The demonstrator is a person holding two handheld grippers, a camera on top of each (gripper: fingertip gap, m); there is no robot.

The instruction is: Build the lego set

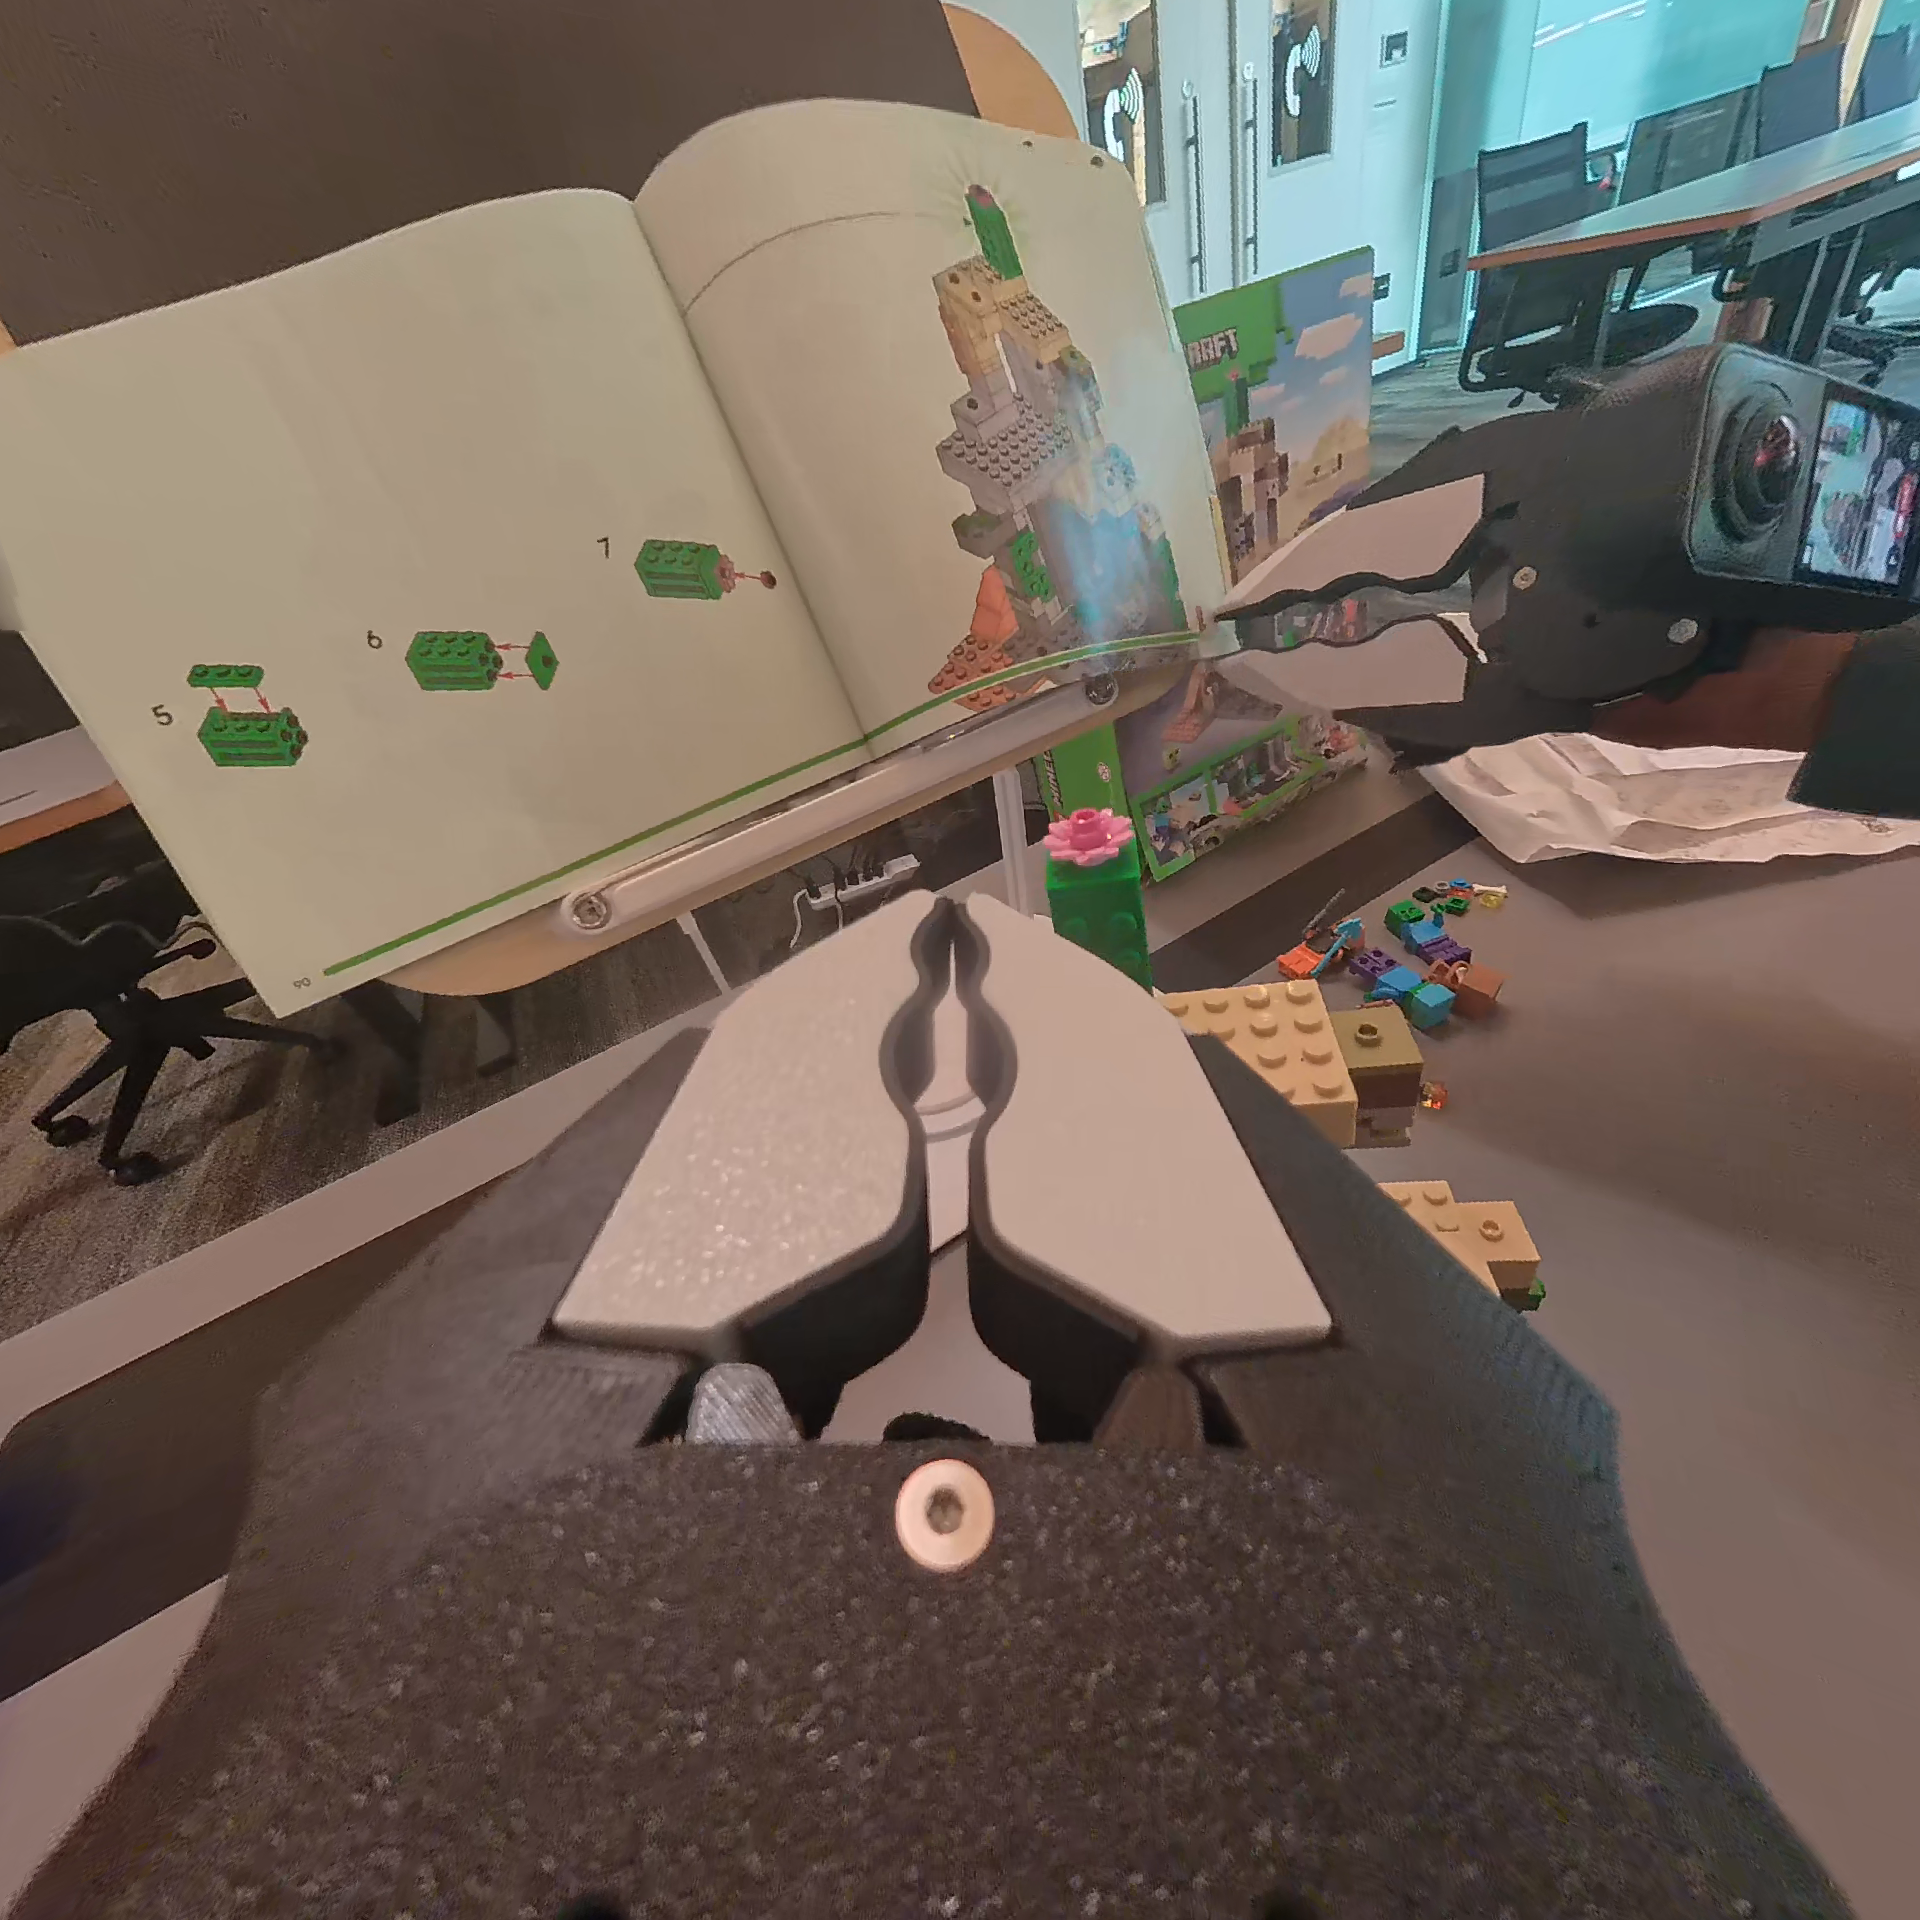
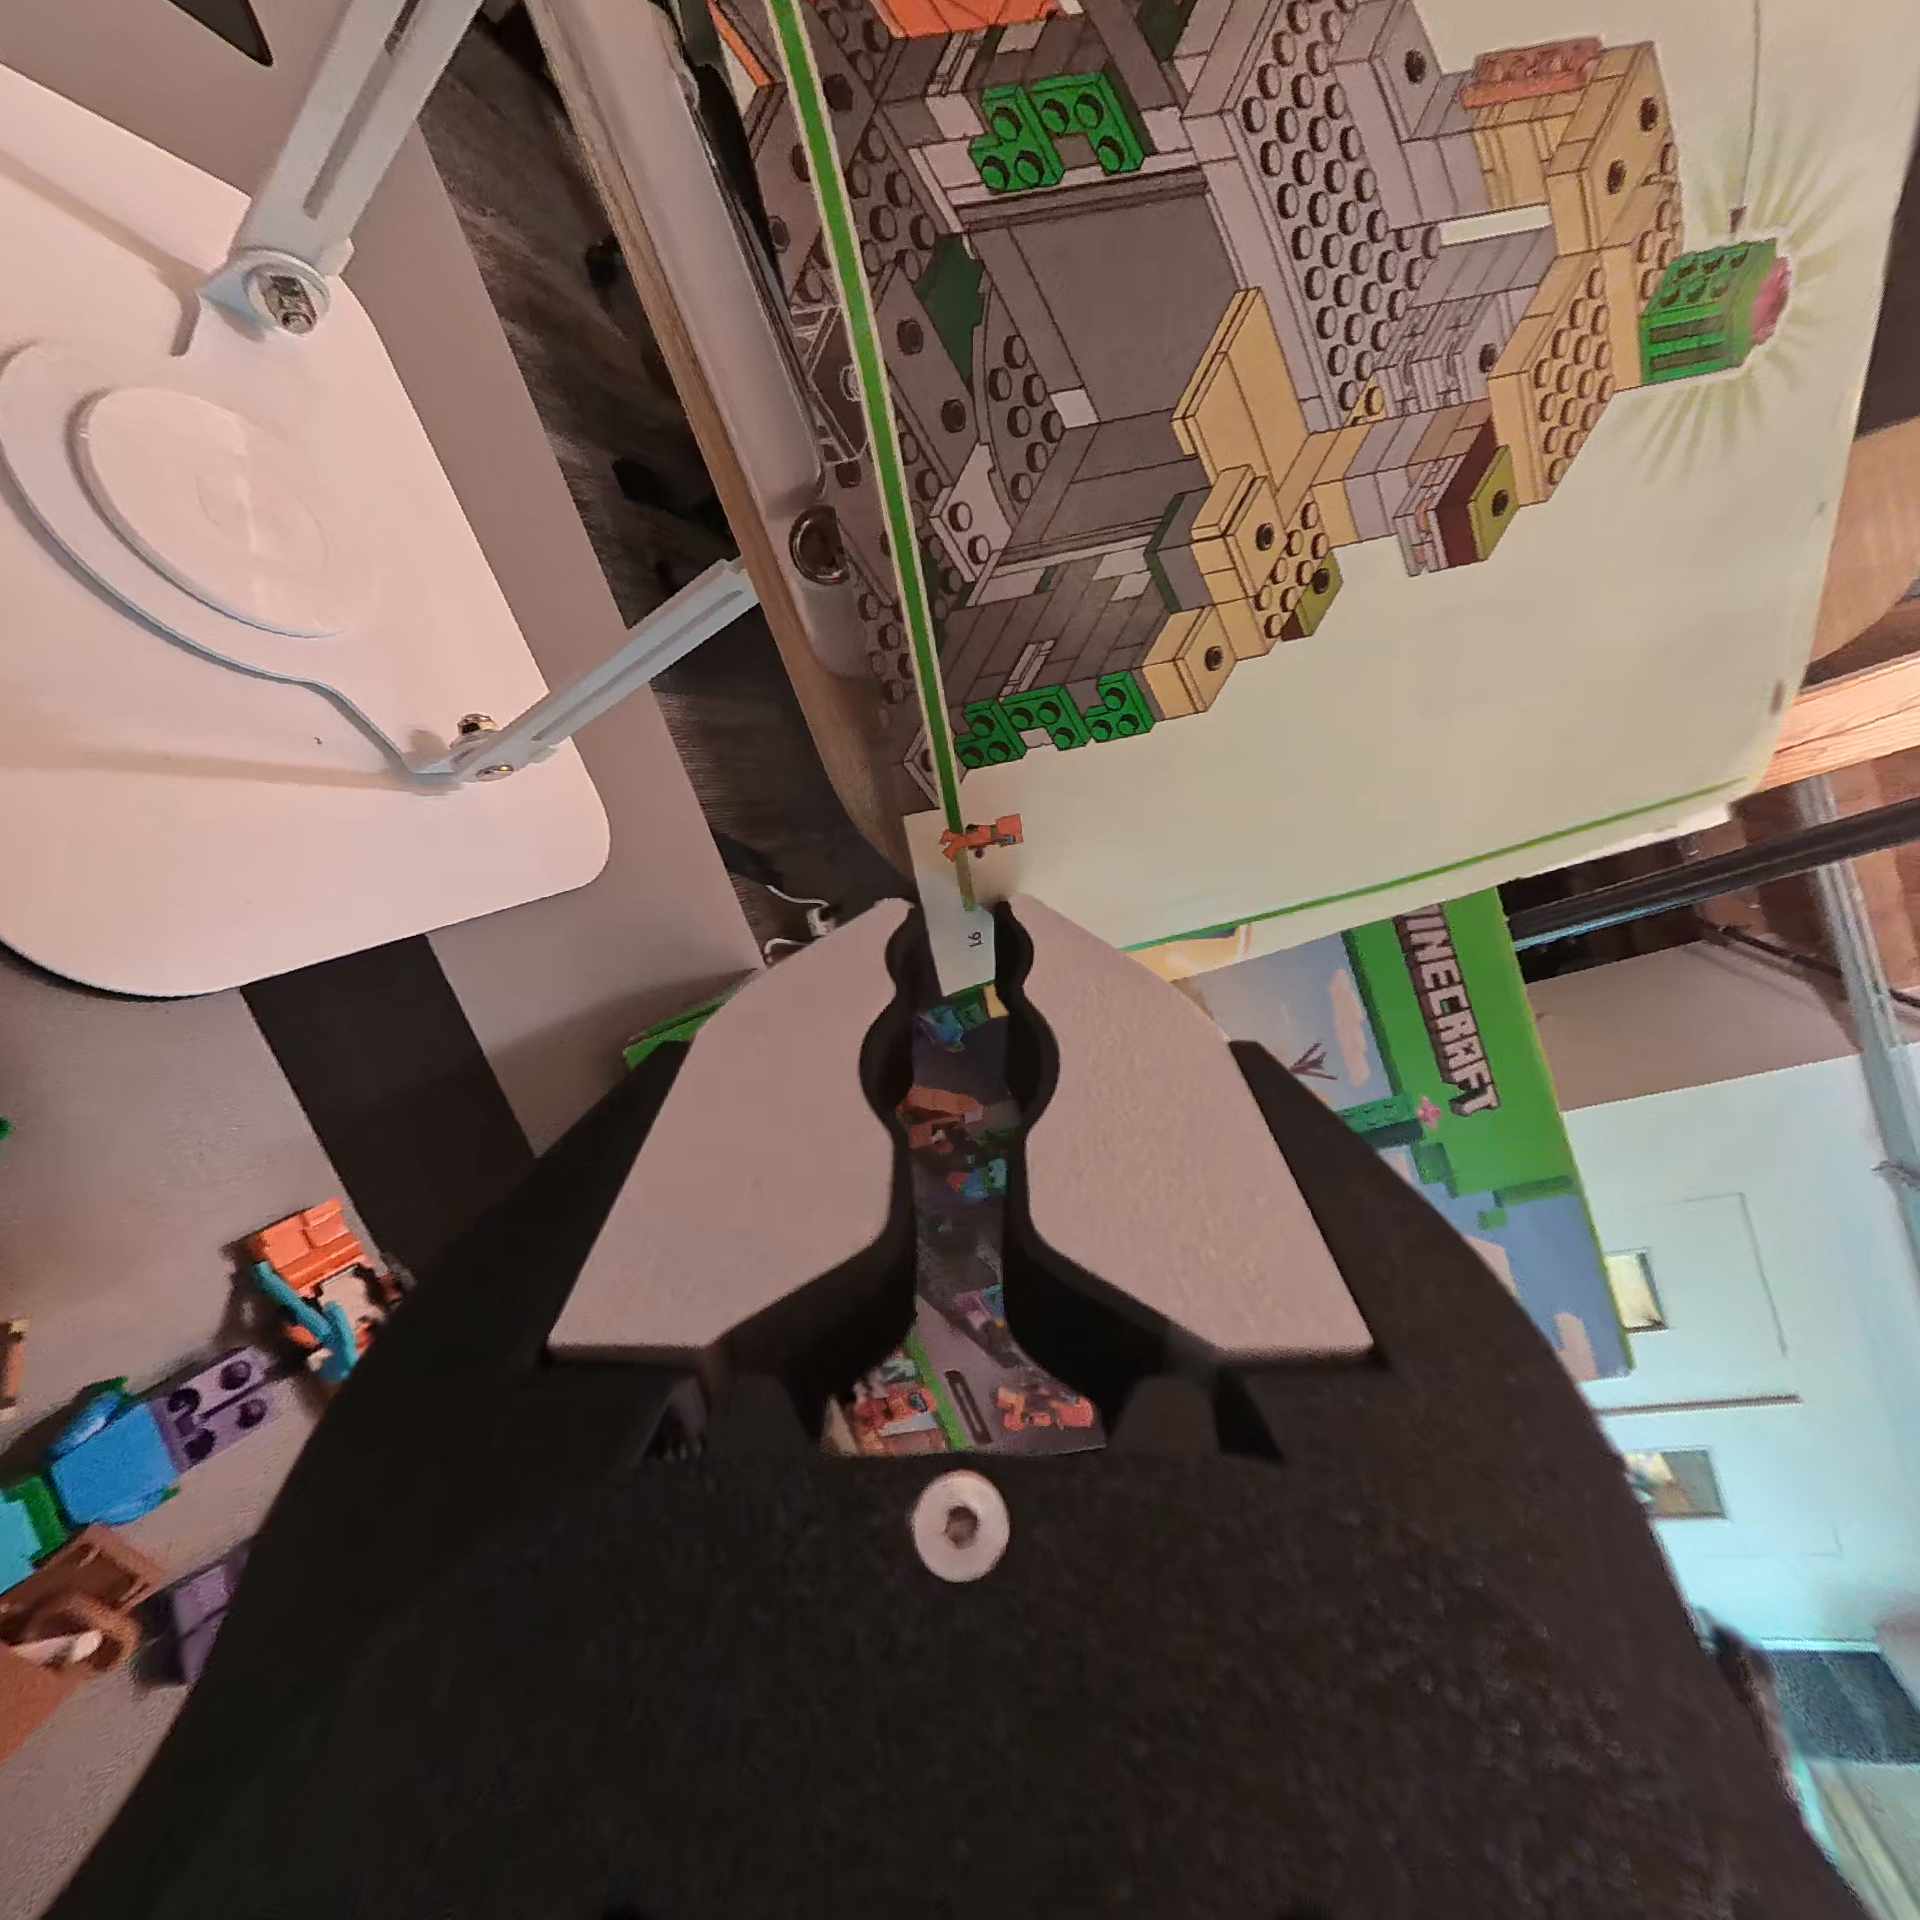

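The left hand-held gripper (image 1: 951, 925) hangs above the near edge of the grey counter (image 1: 1662, 1143) with its two grey fingers pressed together at the tips and nothing between them. Just beyond its tips stands a green brick column (image 1: 1101, 925) topped by a pink flower piece (image 1: 1087, 834), beside tan bricks (image 1: 1283, 1039) of the partly built model. Farther right on the counter lies a small scatter of loose coloured pieces (image 1: 1403, 956), and behind them the set's box (image 1: 1268, 582) stands upright. An open instruction booklet (image 1: 499, 540) rests on a tilted wooden stand (image 1: 727, 842), its right page curling up. The right hand-held gripper (image 2: 961, 935) reaches to the lower outer corner of that page (image 2: 961, 914) and pinches it: its fingers are nearly closed, with the paper corner caught between the tips, as the left wrist view also shows from the side (image 1: 1231, 613). In the right wrist view the stand's white base plate (image 2: 260, 644) sits on the counter to the left, and the loose pieces (image 2: 156, 1444) lie below it. A sheet of crumpled white paper (image 1: 1621, 800) lies on the counter beneath the right hand-held gripper.
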